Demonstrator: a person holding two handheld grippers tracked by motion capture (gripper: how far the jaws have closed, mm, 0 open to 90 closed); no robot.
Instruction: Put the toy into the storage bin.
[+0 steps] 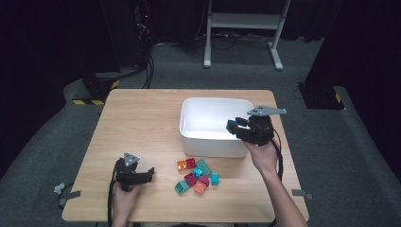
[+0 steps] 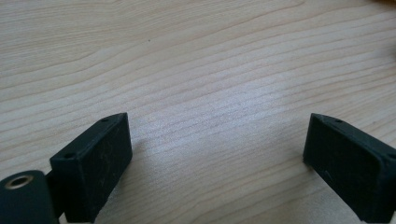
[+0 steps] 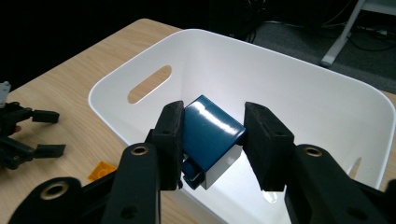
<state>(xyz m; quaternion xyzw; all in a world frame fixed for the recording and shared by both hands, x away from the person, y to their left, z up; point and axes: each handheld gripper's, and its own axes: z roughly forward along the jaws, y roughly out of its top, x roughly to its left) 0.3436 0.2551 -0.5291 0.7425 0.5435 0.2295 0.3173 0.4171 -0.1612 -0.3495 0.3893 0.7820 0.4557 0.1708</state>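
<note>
Glossy blue plastic block (image 3: 212, 135), smooth white plastic bin (image 3: 299, 84), matt wood table (image 2: 196, 60)

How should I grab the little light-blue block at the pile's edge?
Come straight down and pinch the light-blue block across its near and far sides. It lies at the pile's right end, with a dark-pink block close on its left, so those sides probably have more room.

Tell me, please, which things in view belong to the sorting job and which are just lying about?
Job: blue block in the right tongs, over the white bin; coloured blocks waiting on the table; left tongs, open.
Lying about: white frame legs, floor cables.
</note>
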